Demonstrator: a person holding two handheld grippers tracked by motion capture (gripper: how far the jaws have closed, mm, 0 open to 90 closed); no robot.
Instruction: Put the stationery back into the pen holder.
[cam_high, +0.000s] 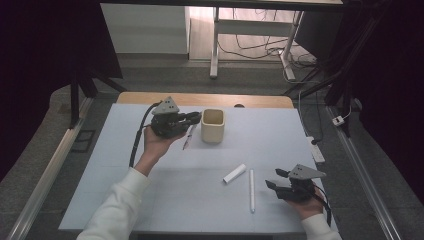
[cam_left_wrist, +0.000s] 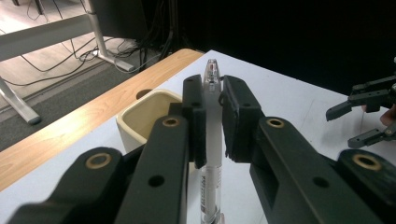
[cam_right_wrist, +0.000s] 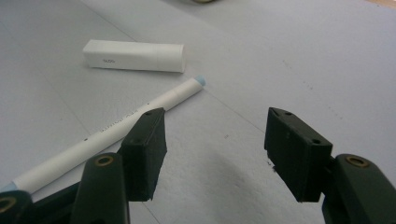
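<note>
Left gripper clenched on a clear pen, held above the table just left of the cream cup, right gripper released and empty at near right, white marker and white box lying just left of it

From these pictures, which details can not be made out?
- Pen: its lower end is cut off by the bottom edge of the left gripper view.
- Cup: its inside floor is hidden by its own wall.
- White block: its small print is too blurred to read in the right gripper view.
</note>
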